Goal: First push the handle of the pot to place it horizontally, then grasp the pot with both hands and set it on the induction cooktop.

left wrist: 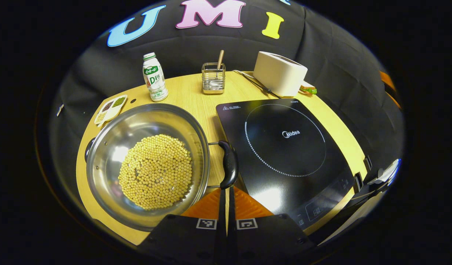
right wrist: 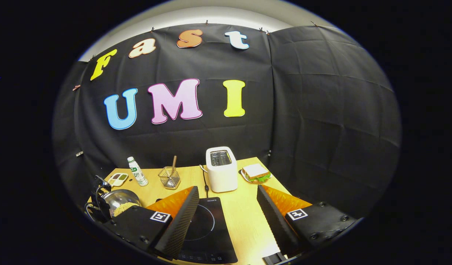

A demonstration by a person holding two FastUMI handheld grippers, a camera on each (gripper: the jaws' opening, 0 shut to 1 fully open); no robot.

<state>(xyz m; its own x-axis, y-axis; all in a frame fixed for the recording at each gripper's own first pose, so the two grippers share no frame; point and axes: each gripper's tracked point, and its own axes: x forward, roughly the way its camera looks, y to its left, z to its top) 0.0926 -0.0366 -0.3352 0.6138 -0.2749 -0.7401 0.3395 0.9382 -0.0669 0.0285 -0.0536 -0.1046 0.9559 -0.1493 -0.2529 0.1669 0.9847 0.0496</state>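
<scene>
A mock kitchen set up in a recording booth is suggested by a wooden tabletop [left wrist: 196, 92] backed by black cloth [right wrist: 321, 110], on which an induction cooktop [left wrist: 284, 154], a toaster [right wrist: 221, 169], a sandwich [right wrist: 256, 172] and a utensil holder [left wrist: 213, 78] are laid out.

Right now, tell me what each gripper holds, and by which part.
Nothing is held. The left gripper is shut, its tips just at the pot's black handle, not around it. The right gripper is open above the table.
</scene>
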